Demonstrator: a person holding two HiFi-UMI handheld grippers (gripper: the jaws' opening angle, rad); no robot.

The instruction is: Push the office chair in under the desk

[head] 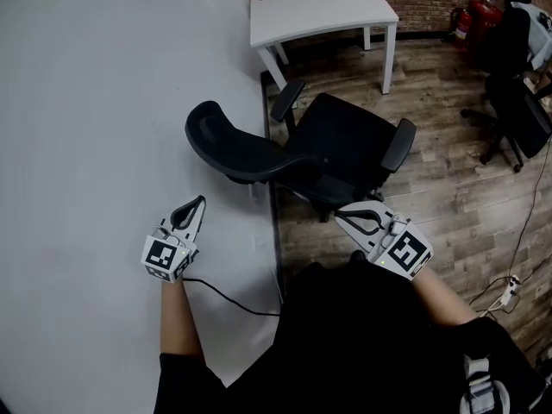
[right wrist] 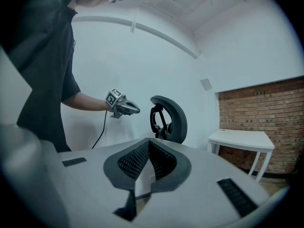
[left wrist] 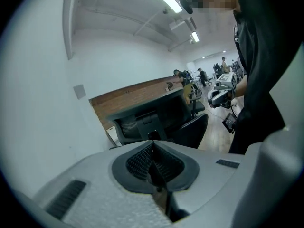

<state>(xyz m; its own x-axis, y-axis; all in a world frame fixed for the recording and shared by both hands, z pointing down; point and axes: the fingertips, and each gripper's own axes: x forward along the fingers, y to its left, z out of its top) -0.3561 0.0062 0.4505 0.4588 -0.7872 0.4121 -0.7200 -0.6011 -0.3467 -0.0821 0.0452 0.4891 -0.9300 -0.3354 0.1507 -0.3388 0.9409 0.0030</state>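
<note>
The black office chair [head: 345, 145] stands on the wood floor with its curved headrest [head: 220, 141] toward me and its seat toward the white desk [head: 319, 7] at the back. My left gripper [head: 199, 202] is shut and empty, just below the headrest and apart from it. My right gripper [head: 341, 216] is shut with nothing in it, close to the chair's back at its lower right; contact cannot be told. The left gripper view shows the chair's back [left wrist: 152, 120] beyond the closed fingertips [left wrist: 153, 161]. The right gripper view shows the headrest [right wrist: 173, 115] and the left gripper [right wrist: 124, 108].
A white wall [head: 103, 128] fills the left side, right beside the chair. Another dark chair [head: 517, 110] and red fire extinguishers [head: 461, 24] stand at the right rear. A power strip [head: 509, 287] with cables lies on the floor at the right. A brick wall [right wrist: 266, 113] runs behind the desk.
</note>
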